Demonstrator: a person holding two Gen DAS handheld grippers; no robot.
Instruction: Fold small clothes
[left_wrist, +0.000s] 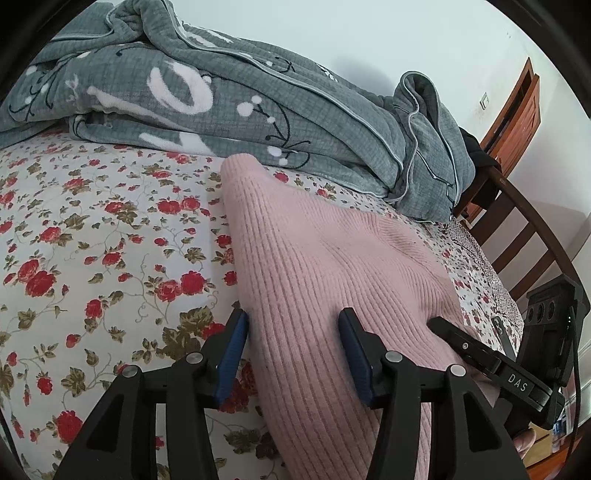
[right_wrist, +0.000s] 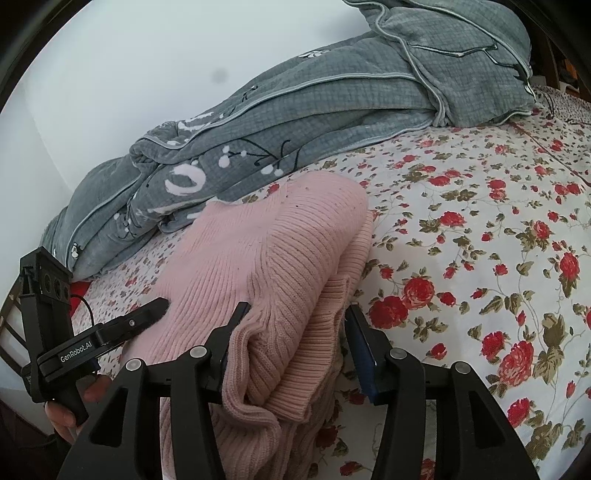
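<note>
Folded pink sweater (left_wrist: 317, 258) lengthwise toward blanket (left_wrist: 229, 96)

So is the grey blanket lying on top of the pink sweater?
No, the grey blanket is bunched behind the pink sweater, which lies uncovered on the floral sheet.

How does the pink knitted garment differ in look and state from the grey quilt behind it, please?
The pink knitted garment is plain and ribbed; the grey quilt has a grid texture with white and black motifs. The garment lies folded in layers; the quilt is heaped loosely. Both rest on the floral sheet.
</note>
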